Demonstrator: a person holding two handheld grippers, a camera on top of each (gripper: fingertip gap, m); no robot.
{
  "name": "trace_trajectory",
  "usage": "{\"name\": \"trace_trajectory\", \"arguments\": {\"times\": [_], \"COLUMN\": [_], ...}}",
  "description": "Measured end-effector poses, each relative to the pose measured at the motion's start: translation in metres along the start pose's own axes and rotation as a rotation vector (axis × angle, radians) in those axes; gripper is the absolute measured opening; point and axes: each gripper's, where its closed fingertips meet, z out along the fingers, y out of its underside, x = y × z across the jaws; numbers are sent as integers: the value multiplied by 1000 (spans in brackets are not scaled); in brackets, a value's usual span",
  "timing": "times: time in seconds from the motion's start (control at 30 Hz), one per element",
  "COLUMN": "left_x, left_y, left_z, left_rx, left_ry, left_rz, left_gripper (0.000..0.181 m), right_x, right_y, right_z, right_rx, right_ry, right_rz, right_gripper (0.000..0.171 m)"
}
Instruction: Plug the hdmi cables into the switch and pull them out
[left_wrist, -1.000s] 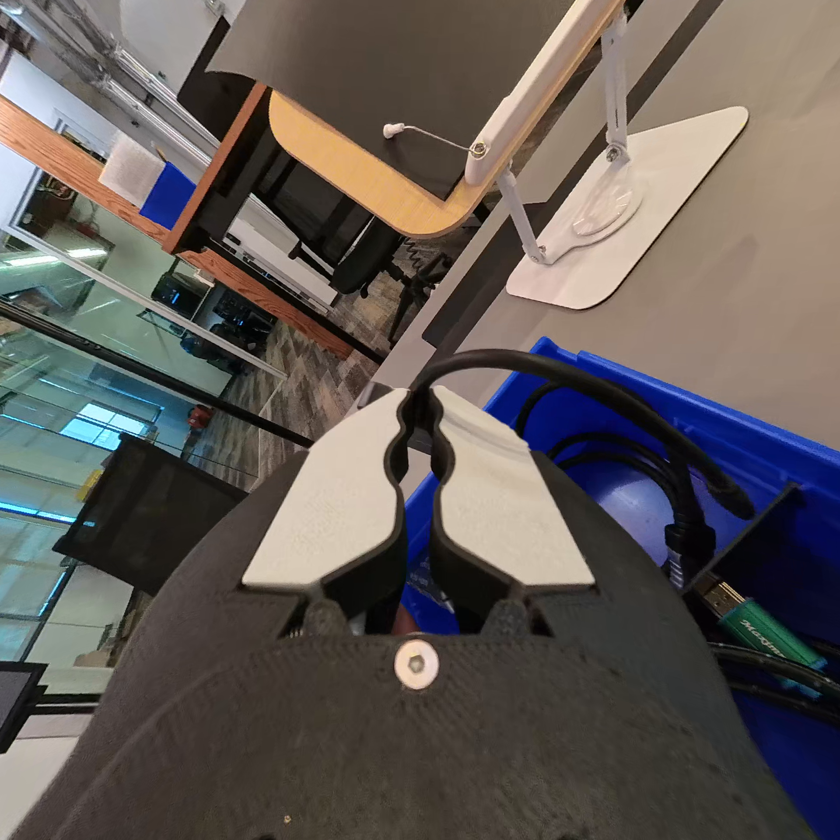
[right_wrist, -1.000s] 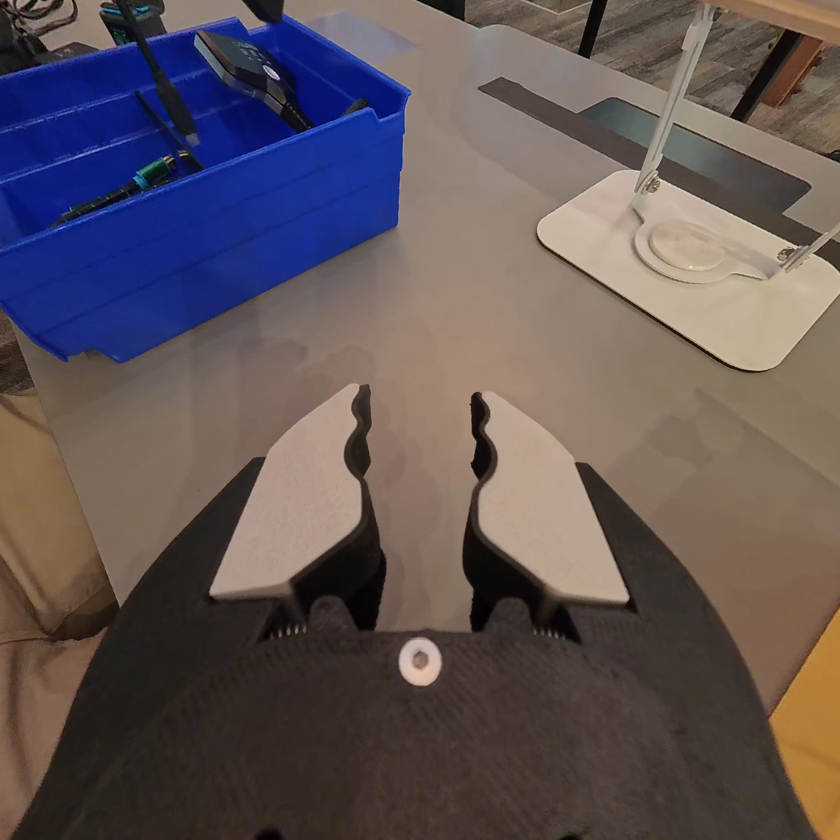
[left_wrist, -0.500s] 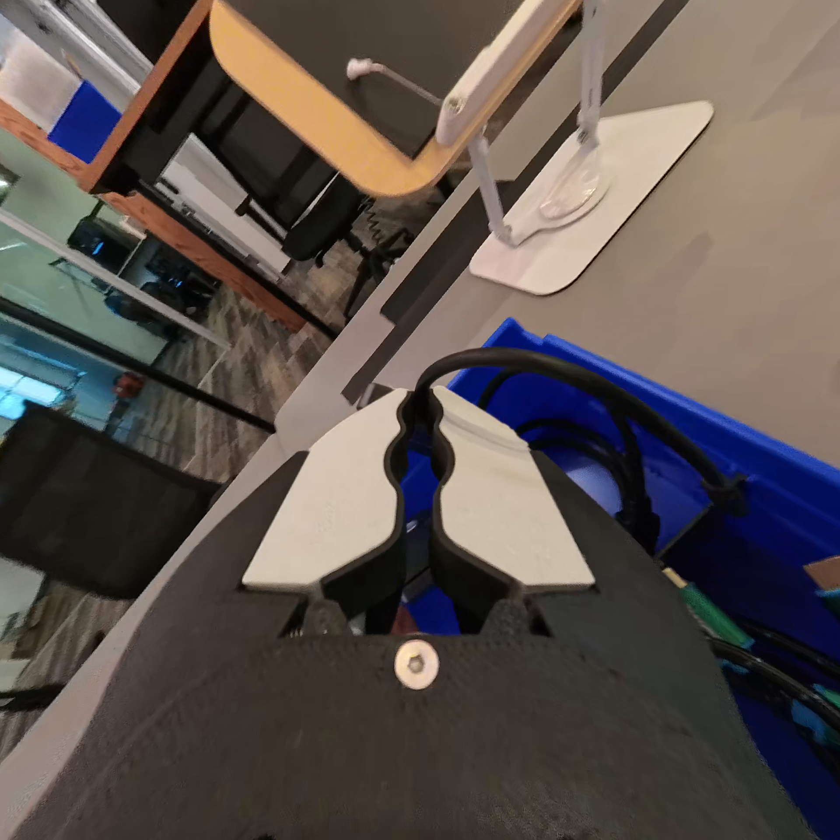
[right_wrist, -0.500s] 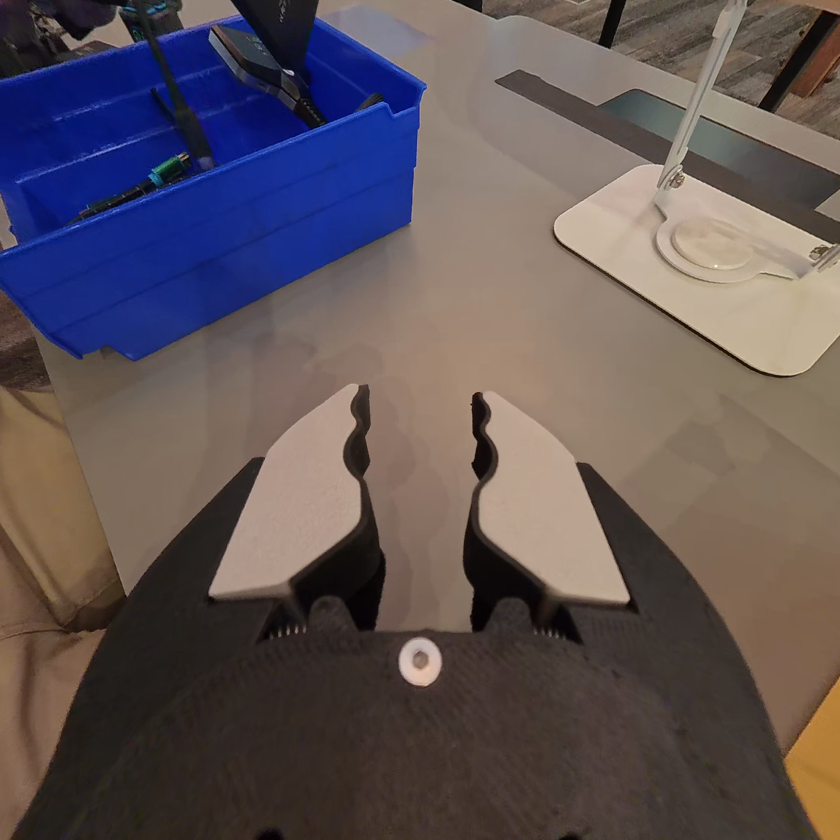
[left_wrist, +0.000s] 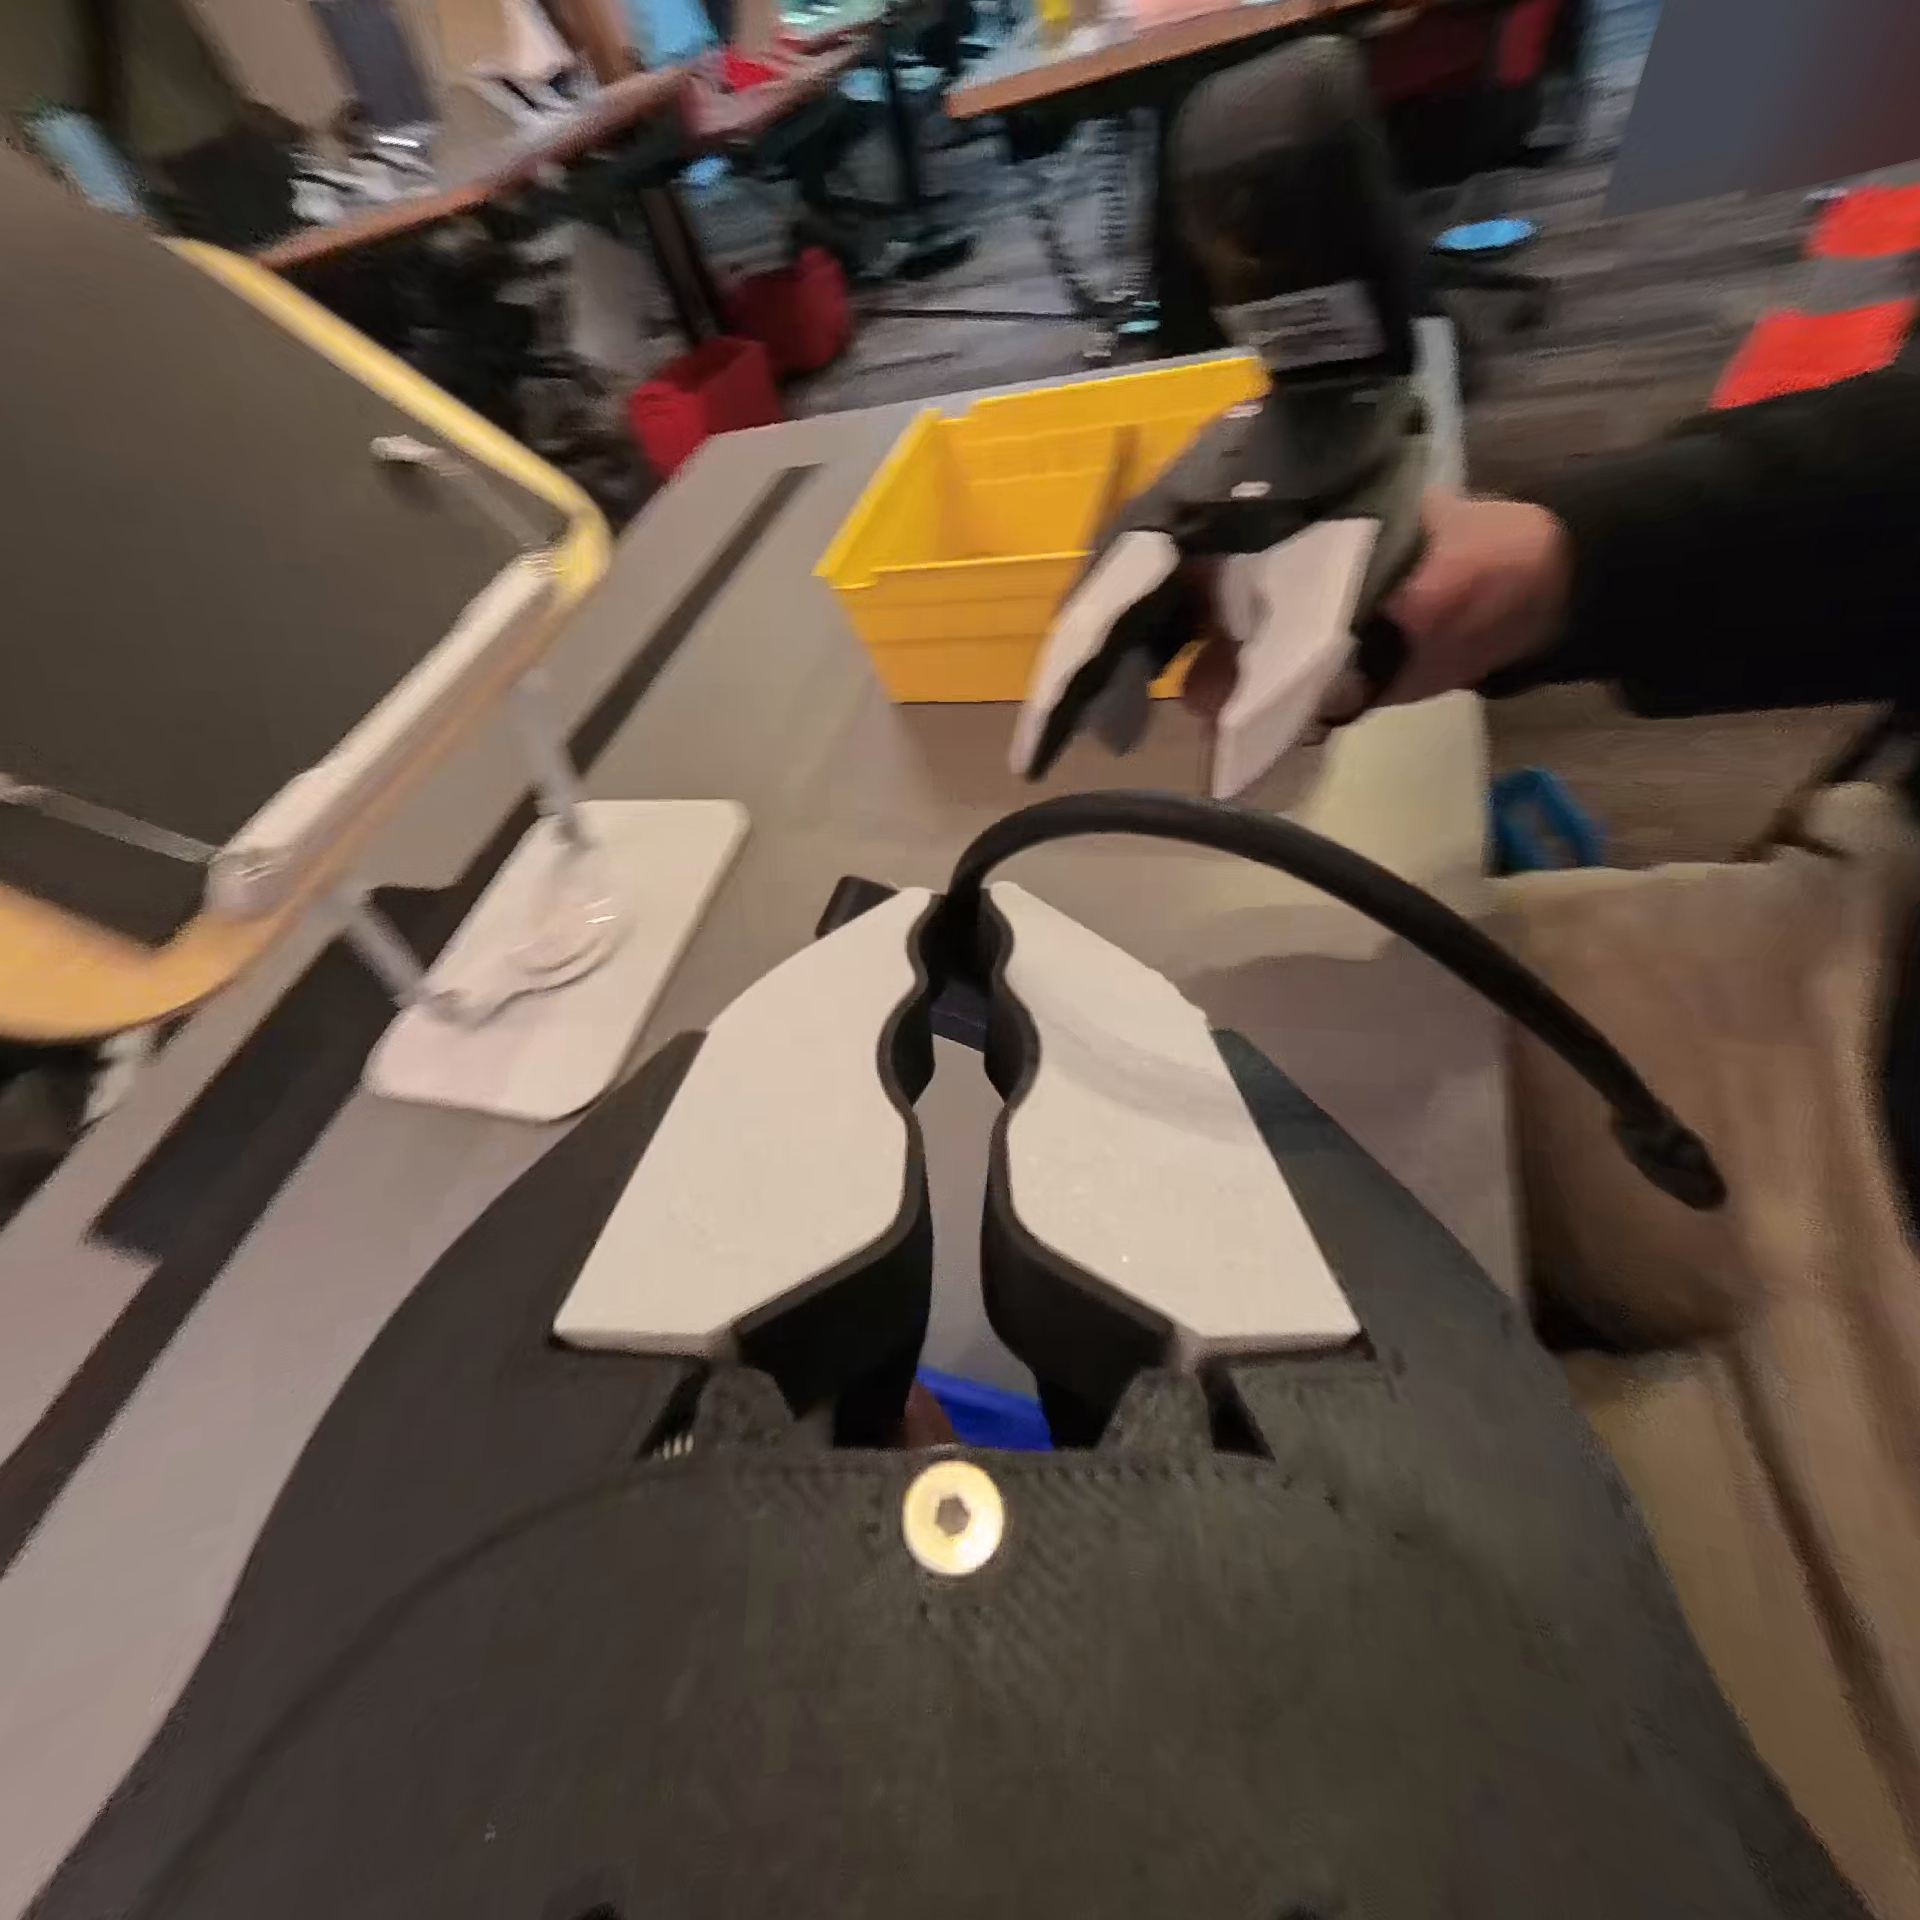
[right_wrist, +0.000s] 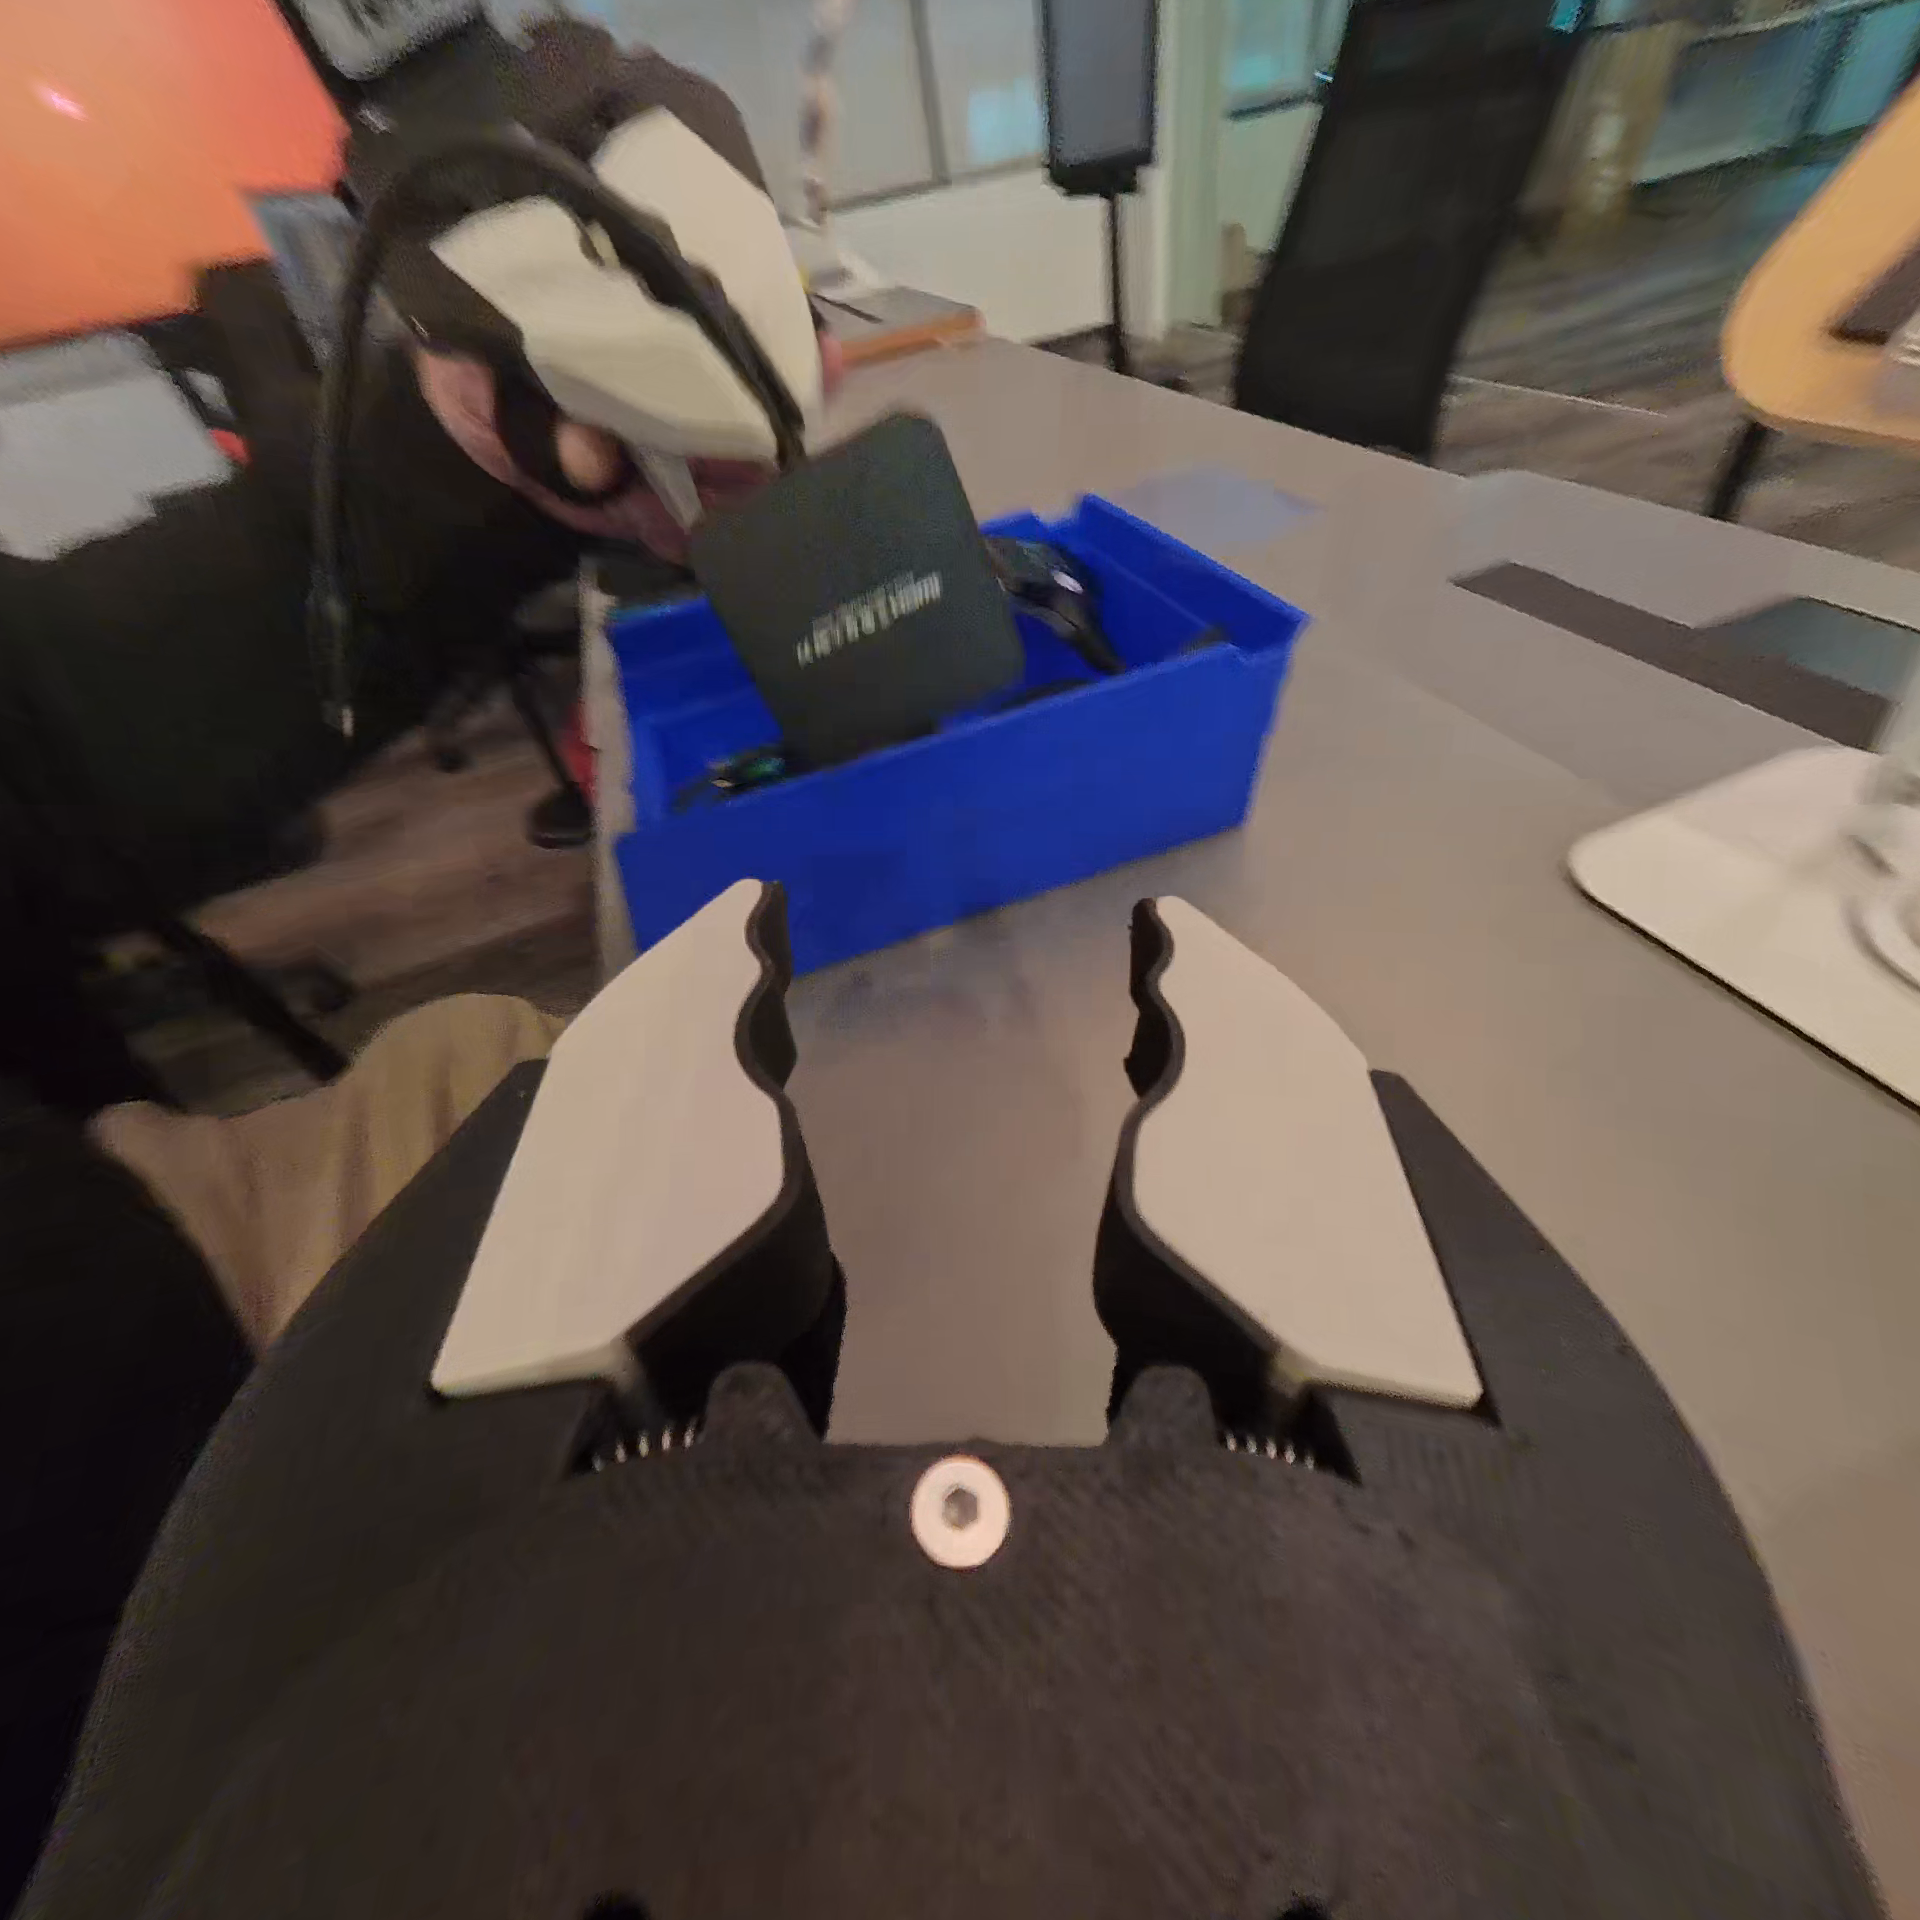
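The left hand-held gripper (left_wrist: 958, 914), raised at ten o'clock above the blue bin (right_wrist: 935, 800), clamps the black switch (right_wrist: 862, 592); the right hand-held gripper (right_wrist: 951, 925) hovers wide over the desk (right_wrist: 1455, 1039).

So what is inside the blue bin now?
The blue bin holds a green-tipped cable and another black device. The switch, hanging in front, hides the rest.

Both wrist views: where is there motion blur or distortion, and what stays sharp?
Left wrist view: background, yellow bin and right gripper are smeared by motion; its own left gripper shut on the black cable stays sharp. Right wrist view: the left gripper and black switch are blurred, the blue bin softer; the open right gripper is crisp. Wide-angle bending in both.
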Motion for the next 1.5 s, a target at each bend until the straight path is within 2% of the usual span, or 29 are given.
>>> {"name": "trace_trajectory", "arguments": {"times": [0.03, 0.13, 0.23, 0.33, 0.43, 0.53, 0.67, 0.73, 0.8, 0.93, 1.03, 1.1, 1.2, 1.23, 1.33, 1.47, 1.5], "left_x": [14, 54, 78, 91, 90, 79, 80, 78, 79, 71, 55, 41, 34, 35, 45, 51, 51], "left_y": [-5, -21, -32, -41, -56, -65, -69, -67, -67, -69, -64, -57, -43, -41, -39, -35, -34], "left_z": [4, 13, 22, 27, 24, 23, 24, 29, 35, 39, 41, 40, 45, 47, 58, 69, 69], "left_rx": [12, 61, 104, 154, 231, 268, 291, 275, 279, 316, 280, 252, 170, 162, 161, 186, 188], "left_ry": [62, 247, 353, 433, 462, 429, 431, 408, 400, 356, 228, 146, 112, 110, 152, 163, 170], "left_rz": [4, -2, -36, -109, -197, -280, -307, -327, -363, -397, -354, -346, -387, -385, -439, -511, -524], "left_gripper": [4, 4, 4, 4, 4, 4, 3, 4, 3, 4, 24, 31, 49, 49, 48, 13, 15], "right_x": [-8, -35, -68, -91, -98, -96, -96, -99, -99, -91, -78, -64, -47, -43, -42, -31, -31], "right_y": [-4, -9, -14, -11, -22, -36, -40, -42, -42, -45, -52, -55, -57, -55, -50, -48, -47], "right_z": [1, 3, 3, 2, -8, -19, -21, -22, -20, -22, -25, -26, -28, -27, -23, -20, -19], "right_rx": [16, 42, 67, 51, 124, 205, 233, 241, 236, 251, 314, 362, 412, 396, 344, 351, 335], "right_ry": [-49, -238, -491, -674, -814, -876, -884, -904, -898, -831, -778, -712, -588, -547, -461, -355, -348], "right_rz": [9, 81, 228, 317, 409, 454, 471, 482, 477, 438, 475, 503, 483, 459, 374, 361, 344], "right_gripper": [63, 65, 64, 45, 17, 14, 14, 21, 14, 13, 13, 13, 13, 13, 13, 13, 14]}}
